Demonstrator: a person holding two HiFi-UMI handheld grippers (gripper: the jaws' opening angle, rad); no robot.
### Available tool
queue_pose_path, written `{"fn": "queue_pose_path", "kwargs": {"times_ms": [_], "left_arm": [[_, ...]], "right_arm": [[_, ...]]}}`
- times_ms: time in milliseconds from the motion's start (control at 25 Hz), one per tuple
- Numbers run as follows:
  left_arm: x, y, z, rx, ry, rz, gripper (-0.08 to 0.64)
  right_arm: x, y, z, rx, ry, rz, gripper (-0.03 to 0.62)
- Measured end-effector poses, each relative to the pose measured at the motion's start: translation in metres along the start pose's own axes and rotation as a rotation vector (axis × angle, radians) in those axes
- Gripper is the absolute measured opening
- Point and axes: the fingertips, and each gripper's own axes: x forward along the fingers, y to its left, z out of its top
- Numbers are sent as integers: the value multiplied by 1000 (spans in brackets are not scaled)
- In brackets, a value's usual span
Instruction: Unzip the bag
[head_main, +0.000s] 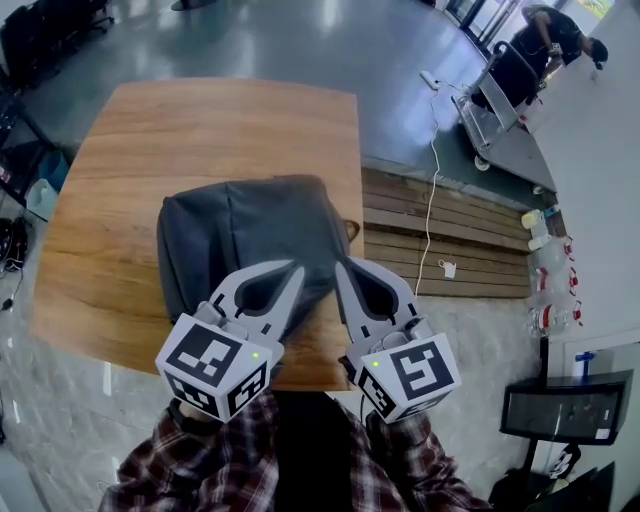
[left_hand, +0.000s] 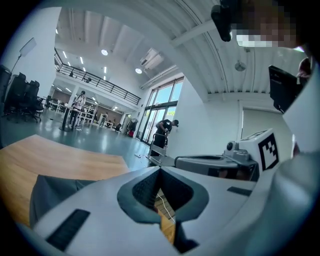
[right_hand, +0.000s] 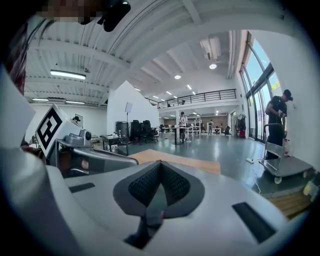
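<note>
From the head, aimed steeply down at the bench (head_main: 200, 130), near enough to take in almost its whole top plus floor beyond its far and right edges. From the left gripper (head_main: 297, 268), low over the bench's near edge, close behind its own fingers (left_hand: 85, 210), facing almost level across the bench. From the right gripper (head_main: 340, 263), likewise low, facing the same way. Shared by all three: bench top and a person (right_hand: 278, 112) past its far right corner.

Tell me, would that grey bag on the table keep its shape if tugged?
Probably floppy: the grey bag shows soft folds and a slumped top, so it would likely sag. It might also slide, since the wooden table looks smooth.
</note>
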Motion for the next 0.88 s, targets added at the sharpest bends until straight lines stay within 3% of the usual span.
{"fn": "queue_pose_path", "kwargs": {"times_ms": [880], "left_arm": [[14, -25, -3, 19, 10, -37, 5]], "right_arm": [[-21, -15, -10, 17, -2, -34, 8]]}}
